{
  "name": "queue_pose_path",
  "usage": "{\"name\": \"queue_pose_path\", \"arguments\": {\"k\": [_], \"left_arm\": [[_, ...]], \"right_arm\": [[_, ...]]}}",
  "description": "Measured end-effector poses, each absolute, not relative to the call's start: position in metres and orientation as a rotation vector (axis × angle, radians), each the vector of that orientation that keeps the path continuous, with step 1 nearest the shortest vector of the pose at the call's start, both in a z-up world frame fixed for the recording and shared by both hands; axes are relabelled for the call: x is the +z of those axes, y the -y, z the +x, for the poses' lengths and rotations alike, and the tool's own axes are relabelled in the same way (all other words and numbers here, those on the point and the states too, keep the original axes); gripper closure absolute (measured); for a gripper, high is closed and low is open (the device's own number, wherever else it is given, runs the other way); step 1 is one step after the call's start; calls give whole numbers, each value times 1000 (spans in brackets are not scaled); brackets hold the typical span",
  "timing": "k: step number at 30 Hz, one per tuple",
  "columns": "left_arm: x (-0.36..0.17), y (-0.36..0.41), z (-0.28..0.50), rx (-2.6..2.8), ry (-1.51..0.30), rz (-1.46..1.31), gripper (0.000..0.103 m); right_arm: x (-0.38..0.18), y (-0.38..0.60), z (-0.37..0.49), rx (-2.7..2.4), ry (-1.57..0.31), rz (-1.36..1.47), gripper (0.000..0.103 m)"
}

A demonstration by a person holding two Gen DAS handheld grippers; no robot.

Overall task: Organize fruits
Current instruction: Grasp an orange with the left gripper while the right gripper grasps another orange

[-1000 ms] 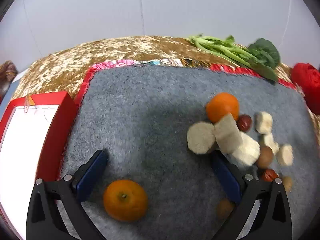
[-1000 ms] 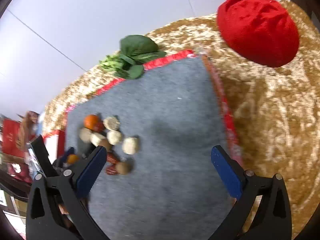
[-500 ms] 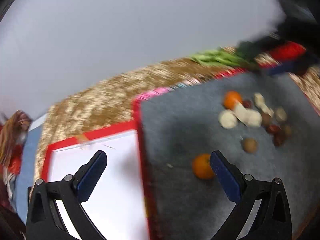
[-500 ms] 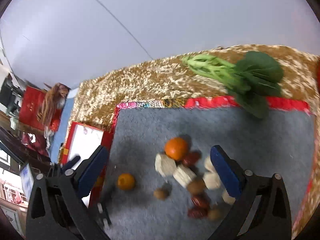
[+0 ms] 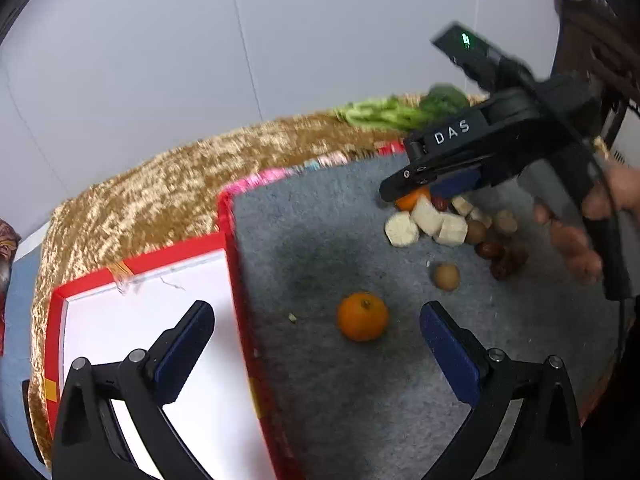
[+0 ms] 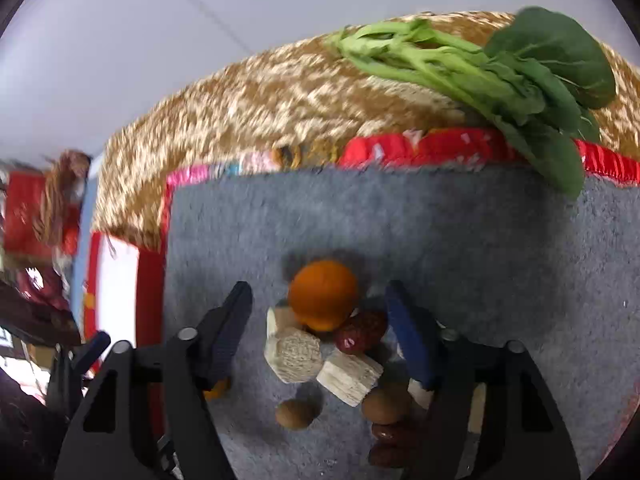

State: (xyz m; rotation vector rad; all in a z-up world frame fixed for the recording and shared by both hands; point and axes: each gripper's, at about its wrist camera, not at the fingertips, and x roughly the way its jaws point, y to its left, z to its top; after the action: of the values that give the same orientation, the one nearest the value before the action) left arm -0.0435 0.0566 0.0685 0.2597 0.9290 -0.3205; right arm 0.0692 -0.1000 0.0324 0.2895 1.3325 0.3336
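I've got the right gripper [image 6: 318,316] jaws apart, straddling the far orange [image 6: 322,294] to grab it; left gripper [image 5: 316,344] jaws apart, waiting by the near orange [image 5: 362,316]

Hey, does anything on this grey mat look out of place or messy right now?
Yes. One orange sits alone on the grey mat, apart from the pile of another orange, pale chunks and red dates. The red-rimmed tray beside the mat holds no fruit. Leafy greens overhang the mat's far edge.
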Motion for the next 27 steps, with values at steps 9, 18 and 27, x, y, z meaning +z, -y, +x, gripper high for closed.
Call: {"name": "queue_pose_path", "arguments": {"k": [9, 18, 27], "left_arm": [[49, -46, -32, -354, -995, 268, 36], [24, -34, -21, -385, -1097, 249, 59], [59, -56, -42, -426, -1035, 162, 71]], "right_arm": [[22, 111, 70, 306, -1342, 368, 63], [31, 137, 62, 399, -1337, 539, 67], [64, 111, 42, 651, -1236, 655, 67]]}}
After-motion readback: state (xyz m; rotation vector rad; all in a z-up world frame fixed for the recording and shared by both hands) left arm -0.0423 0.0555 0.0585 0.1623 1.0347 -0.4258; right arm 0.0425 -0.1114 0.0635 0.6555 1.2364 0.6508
